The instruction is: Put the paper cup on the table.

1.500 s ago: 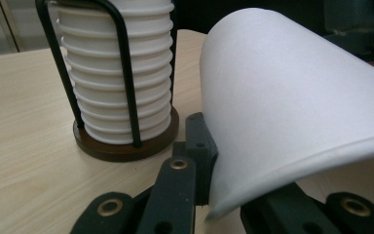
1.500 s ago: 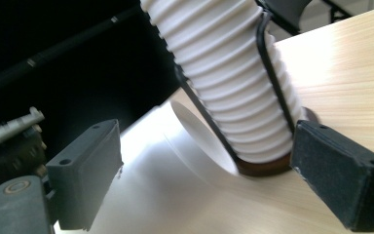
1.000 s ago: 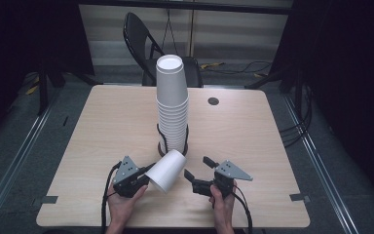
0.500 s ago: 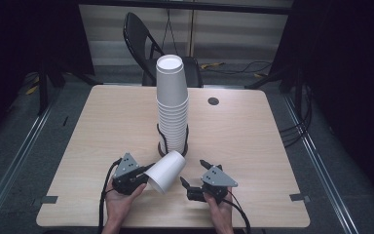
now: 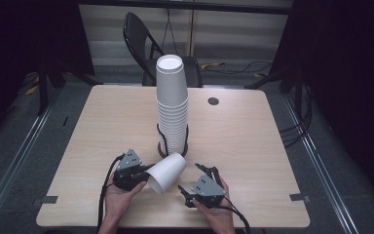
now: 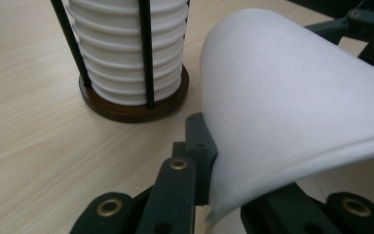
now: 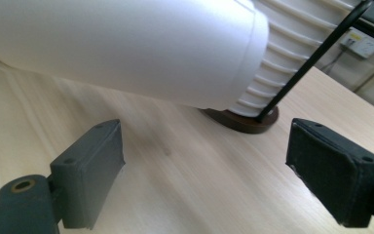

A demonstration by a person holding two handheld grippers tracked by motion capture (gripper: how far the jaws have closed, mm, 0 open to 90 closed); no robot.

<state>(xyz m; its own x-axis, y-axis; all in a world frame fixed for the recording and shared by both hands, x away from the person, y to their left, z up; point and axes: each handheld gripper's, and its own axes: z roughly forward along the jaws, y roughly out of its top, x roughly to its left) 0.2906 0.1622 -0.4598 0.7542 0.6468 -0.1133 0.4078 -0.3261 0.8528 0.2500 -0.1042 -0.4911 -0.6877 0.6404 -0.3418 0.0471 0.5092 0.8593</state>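
The table (image 5: 102, 122) is carrying a tall stack of white cups (image 5: 172, 105) in a wire holder with a dark wooden base (image 6: 131, 105), standing at its middle. Just in front of it, toward the near edge, the left gripper (image 5: 135, 173) is clenching the rim of a single white cup (image 5: 167, 172), holding it tilted on its side above the surface. The right gripper (image 5: 191, 187) is hovering just beside that cup, jaws spread wide and touching nothing, near the table's front edge.
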